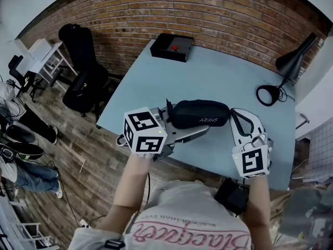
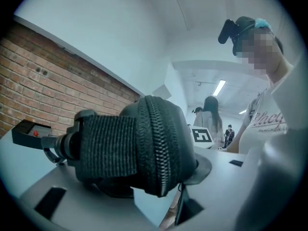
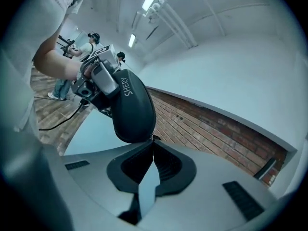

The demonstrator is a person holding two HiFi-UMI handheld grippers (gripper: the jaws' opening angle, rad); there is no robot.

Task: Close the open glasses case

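A black zippered glasses case (image 1: 200,113) is held above the pale blue table (image 1: 223,66), near its front edge. My left gripper (image 1: 183,122) is shut on the case's left end. Its jaws stand wide around the case (image 2: 154,148), whose zipper and fabric loop fill the left gripper view. My right gripper (image 1: 232,111) meets the case's right end. In the right gripper view its jaws (image 3: 153,141) are shut, and their tips pinch a small zipper pull at the end of the case (image 3: 130,107). The zipper that shows looks closed.
A black box with a red button (image 1: 172,47) sits at the table's far edge. A black desk lamp (image 1: 291,65) stands at the far right. Black chairs and bags (image 1: 82,72) crowd the wooden floor to the left, and people stand in the background.
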